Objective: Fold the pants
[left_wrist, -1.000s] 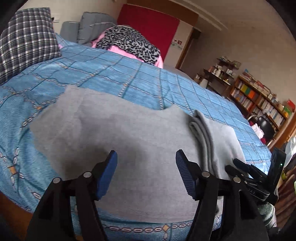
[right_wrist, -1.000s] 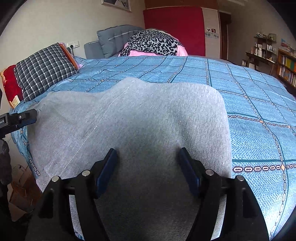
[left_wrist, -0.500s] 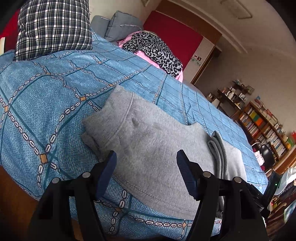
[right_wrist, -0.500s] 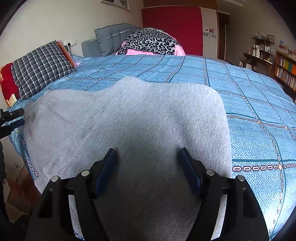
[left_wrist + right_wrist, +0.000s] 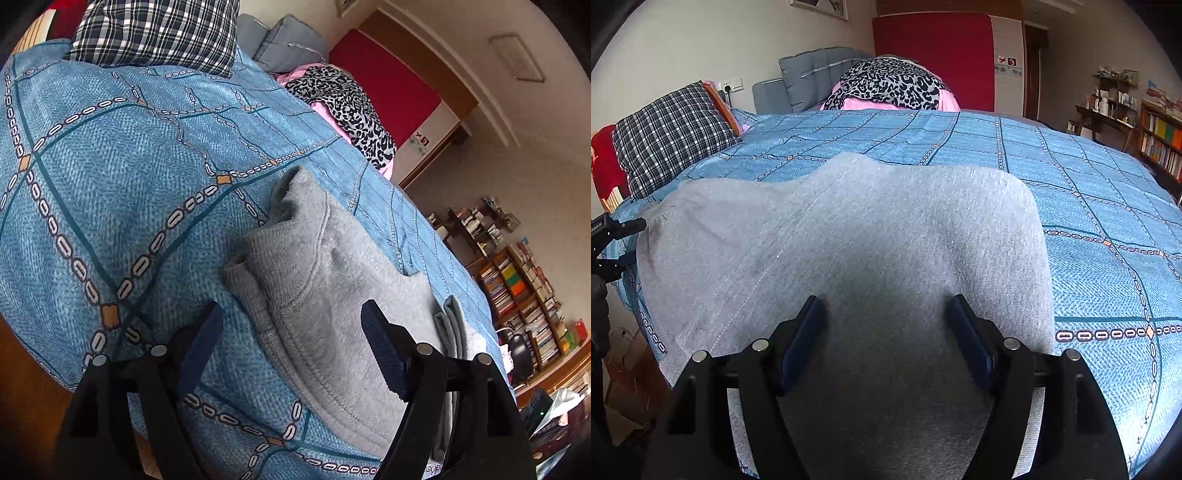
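Grey fleece pants [image 5: 332, 306] lie folded on the blue patterned bedspread [image 5: 110, 177] near the bed's front edge. In the left wrist view their left end shows layered folded edges. My left gripper [image 5: 291, 339] is open and empty, hovering over that left end. In the right wrist view the pants [image 5: 849, 240] spread wide and flat. My right gripper [image 5: 886, 328] is open and empty, low over the pants' near right part. The left gripper's tip [image 5: 613, 236] shows at the left edge there.
A plaid pillow [image 5: 668, 136] lies at the bed's left. A leopard-print and pink heap [image 5: 890, 85] and grey cushions [image 5: 812, 74] lie at the far end. Bookshelves [image 5: 524, 295] stand to the right. A cardboard box [image 5: 628, 376] is on the floor at left.
My left gripper has swung left along the pants to their left folded end and tilted. The right gripper has hardly moved. Both stay open.
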The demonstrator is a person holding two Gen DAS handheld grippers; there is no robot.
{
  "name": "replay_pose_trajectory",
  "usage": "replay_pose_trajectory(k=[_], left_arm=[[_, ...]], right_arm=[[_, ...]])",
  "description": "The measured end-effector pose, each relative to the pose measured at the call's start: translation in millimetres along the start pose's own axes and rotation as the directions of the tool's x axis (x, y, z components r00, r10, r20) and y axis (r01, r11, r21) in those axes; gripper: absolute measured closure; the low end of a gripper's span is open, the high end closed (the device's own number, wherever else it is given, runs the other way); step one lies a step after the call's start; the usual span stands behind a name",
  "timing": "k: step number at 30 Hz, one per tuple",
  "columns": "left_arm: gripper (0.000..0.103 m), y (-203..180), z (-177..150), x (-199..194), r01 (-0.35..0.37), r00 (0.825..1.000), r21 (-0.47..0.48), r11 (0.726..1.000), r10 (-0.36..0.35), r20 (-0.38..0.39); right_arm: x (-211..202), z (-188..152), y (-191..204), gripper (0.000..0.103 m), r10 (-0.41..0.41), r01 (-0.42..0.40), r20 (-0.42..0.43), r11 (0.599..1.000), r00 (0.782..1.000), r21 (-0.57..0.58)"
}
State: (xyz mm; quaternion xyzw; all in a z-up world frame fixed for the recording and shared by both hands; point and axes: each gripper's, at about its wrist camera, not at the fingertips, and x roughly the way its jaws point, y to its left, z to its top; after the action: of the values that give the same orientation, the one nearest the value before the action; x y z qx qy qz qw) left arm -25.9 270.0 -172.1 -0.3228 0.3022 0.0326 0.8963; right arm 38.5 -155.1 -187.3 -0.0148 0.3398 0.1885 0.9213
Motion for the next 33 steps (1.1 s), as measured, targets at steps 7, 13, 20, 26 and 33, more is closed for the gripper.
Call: replay_pose_trajectory(k=[7,13,20,26,33], left_arm=[[0.032,-9.6,7.2,9.2,0.013,1.0,-0.014,1.0,-0.012,0.014],[0.066,-6.4,9.2,12.8,-0.02,0.999,-0.046,0.999,0.022,0.032],[0.063,-11.9,14.1,23.9,-0.014,1.0,-0.025,1.0,0.015,0.019],[0.082,-33.1,19.7,15.2,-0.017,0.998,0.039,0.999,0.014,0.062],[0.082,-92.8,17.3,-8.3,0.002,0.99,0.219,0.976,-0.032,0.135]], right_arm=[[-0.3,0.0,-0.9,0.03,0.001,-0.001,0.002,1.0,1.0,0.0],[0.2,2.5,-1.9,0.03,0.002,-0.002,0.007,1.0,1.0,0.003],[0.3,1.6,-1.6,0.03,0.001,-0.001,0.007,1.0,1.0,0.002],[0.7,1.3,-1.2,0.03,0.002,-0.002,0.007,1.0,1.0,0.003],[-2.6,4.1,-3.5,0.03,0.017,-0.018,0.017,1.0,1.0,0.016]])
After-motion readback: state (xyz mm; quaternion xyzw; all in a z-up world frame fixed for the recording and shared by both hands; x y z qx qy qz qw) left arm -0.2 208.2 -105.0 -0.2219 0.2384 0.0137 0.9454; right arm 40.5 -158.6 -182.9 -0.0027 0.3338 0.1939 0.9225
